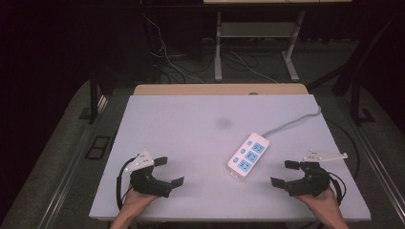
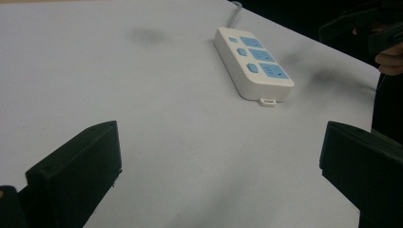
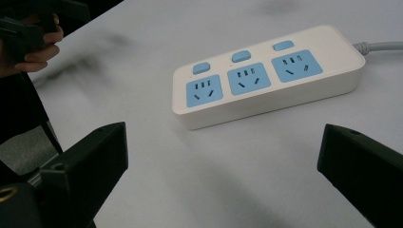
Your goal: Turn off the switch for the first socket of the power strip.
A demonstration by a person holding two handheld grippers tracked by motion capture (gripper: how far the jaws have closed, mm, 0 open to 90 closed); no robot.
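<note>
A white power strip point(image 1: 248, 155) with three blue sockets and three blue switches lies on the white table point(image 1: 191, 138), right of centre, its grey cable point(image 1: 293, 121) running off to the back right. My left gripper point(image 1: 168, 171) rests near the front left edge, open, with nothing between its jaws. My right gripper point(image 1: 285, 173) sits at the front right, a little right of the strip, also open and empty. The strip point(image 2: 252, 64) lies ahead and to the right in the left gripper view. In the right gripper view the strip point(image 3: 268, 76) is close ahead.
A dark smudge point(image 1: 223, 122) marks the table behind the strip. Beyond the far edge stand desk legs point(image 1: 218, 47) and loose cables on the floor. A metal rail point(image 1: 382, 167) runs along the right side.
</note>
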